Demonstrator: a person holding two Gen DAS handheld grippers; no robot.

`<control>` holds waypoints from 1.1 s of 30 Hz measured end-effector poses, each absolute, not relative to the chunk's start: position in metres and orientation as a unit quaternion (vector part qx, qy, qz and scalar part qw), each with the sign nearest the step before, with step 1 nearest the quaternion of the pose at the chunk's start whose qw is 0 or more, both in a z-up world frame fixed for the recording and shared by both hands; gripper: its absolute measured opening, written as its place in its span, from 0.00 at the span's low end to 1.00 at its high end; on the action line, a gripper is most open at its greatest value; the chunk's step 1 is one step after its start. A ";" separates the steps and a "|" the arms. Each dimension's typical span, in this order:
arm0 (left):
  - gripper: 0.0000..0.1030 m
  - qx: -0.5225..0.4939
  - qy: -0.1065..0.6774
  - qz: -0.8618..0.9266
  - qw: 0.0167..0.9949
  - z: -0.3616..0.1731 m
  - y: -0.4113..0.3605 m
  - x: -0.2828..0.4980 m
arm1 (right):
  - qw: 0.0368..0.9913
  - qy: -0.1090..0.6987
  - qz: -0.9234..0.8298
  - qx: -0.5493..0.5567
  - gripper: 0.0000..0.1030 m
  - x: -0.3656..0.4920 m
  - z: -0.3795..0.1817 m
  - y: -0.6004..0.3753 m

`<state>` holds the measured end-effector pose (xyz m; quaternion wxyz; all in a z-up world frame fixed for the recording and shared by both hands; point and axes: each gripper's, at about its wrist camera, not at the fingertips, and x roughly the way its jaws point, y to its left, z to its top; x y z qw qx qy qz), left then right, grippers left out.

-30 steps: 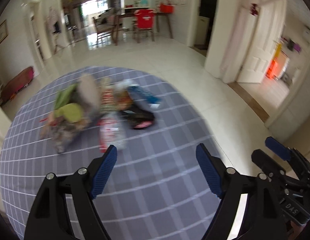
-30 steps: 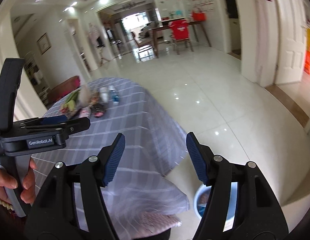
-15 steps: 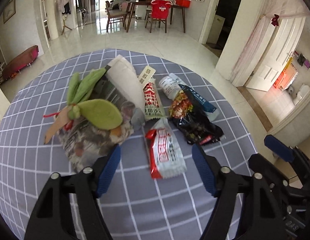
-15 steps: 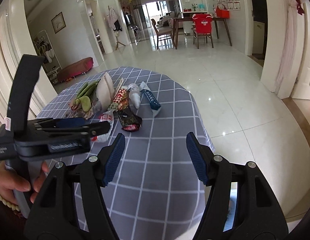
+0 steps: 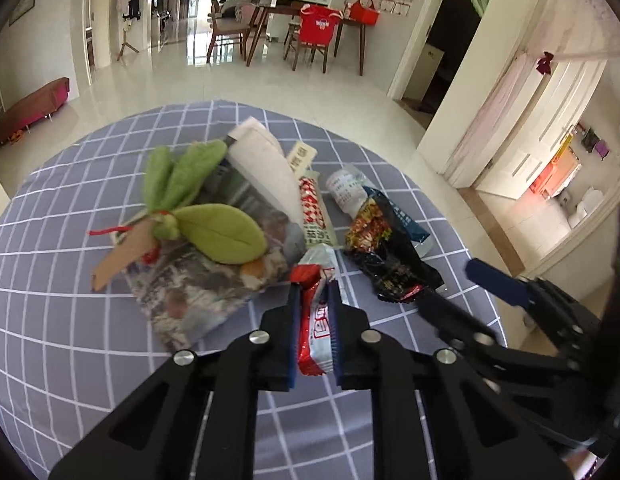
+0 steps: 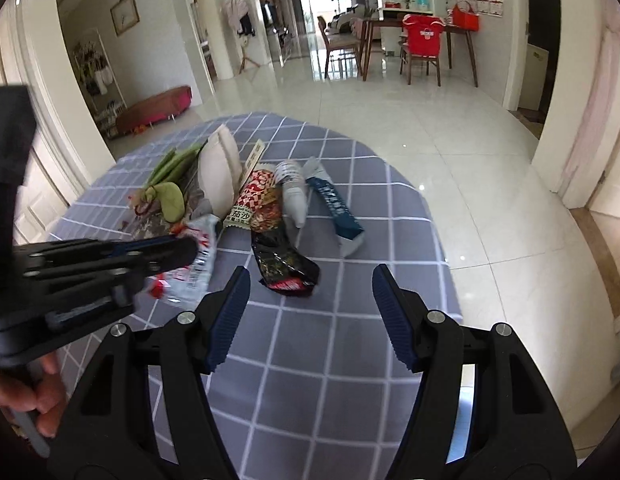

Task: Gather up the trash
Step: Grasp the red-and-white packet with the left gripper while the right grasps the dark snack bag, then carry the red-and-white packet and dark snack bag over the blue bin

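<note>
A pile of trash lies on a round table with a grey checked cloth [image 5: 70,320]. My left gripper [image 5: 314,304] is shut on a red and white snack wrapper [image 5: 317,320], which also shows in the right wrist view [image 6: 194,268]. My right gripper [image 6: 310,312] is open and empty, just short of a black and red wrapper [image 6: 284,264]. That black wrapper [image 5: 389,264] lies right of the left gripper. A blue wrapper [image 6: 337,208], a clear plastic cup [image 6: 294,196] and a red checked wrapper [image 6: 254,200] lie beyond it.
A printed bag [image 5: 214,276] with green felt leaves [image 5: 218,232] and a white paper [image 5: 266,168] sits at the left of the pile. The table edge [image 6: 445,264] drops to a tiled floor on the right. A dining table and chairs [image 6: 421,48] stand far behind.
My left gripper moved forward over the red and white wrapper and shut on it. My right gripper moved closer to the black wrapper and stayed open.
</note>
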<state>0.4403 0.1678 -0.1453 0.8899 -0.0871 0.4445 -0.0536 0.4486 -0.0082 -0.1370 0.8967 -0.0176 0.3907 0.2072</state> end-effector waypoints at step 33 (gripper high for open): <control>0.12 -0.051 0.391 -0.109 0.912 -0.081 0.087 0.360 | 0.917 0.338 0.209 0.028 0.27 0.360 -0.096 -0.102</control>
